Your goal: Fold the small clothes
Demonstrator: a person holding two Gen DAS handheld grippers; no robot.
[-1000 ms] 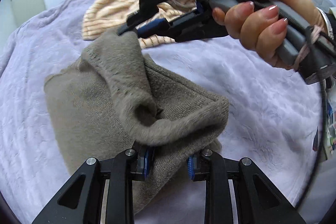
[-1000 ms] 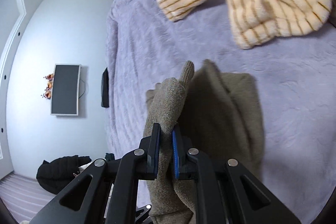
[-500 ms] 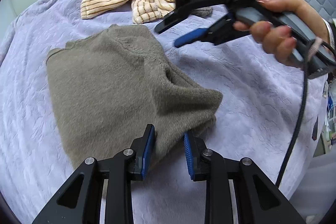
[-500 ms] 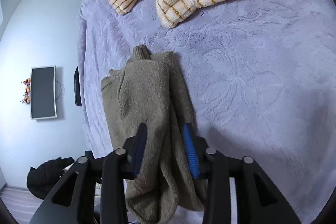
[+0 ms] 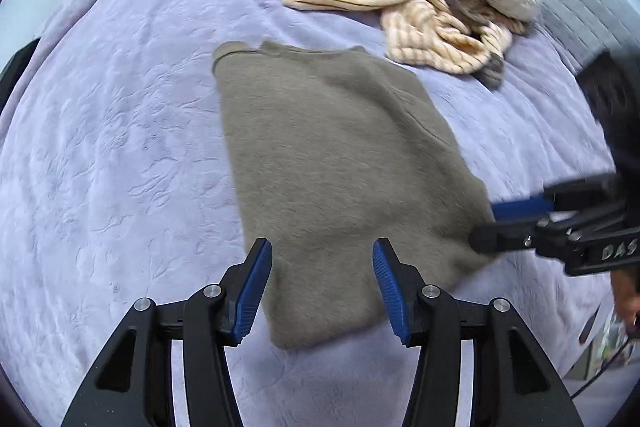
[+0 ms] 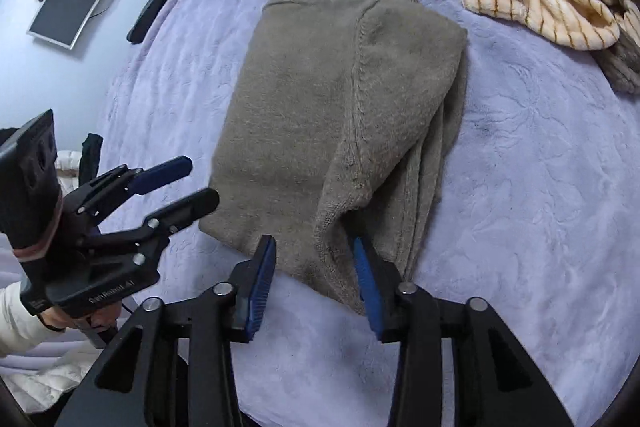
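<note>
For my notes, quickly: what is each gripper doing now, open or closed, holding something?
Left gripper: open, just opened, holding nothing; sweater lies below.
Right gripper: open, closing lately, holding nothing.

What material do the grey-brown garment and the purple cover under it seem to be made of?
Grey-brown garment: apparently soft knit, perhaps wool or a blend; knitted seam and ribbed edges show, surface fuzzy and matte.
Purple cover: looks like plush fleece; short velvety pile with pressed flower-like patterns, faint sheen.

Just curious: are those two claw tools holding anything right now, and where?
Nothing is held. Both hand-held grippers, left and right, stand open above the near edge of the folded sweater.
</note>
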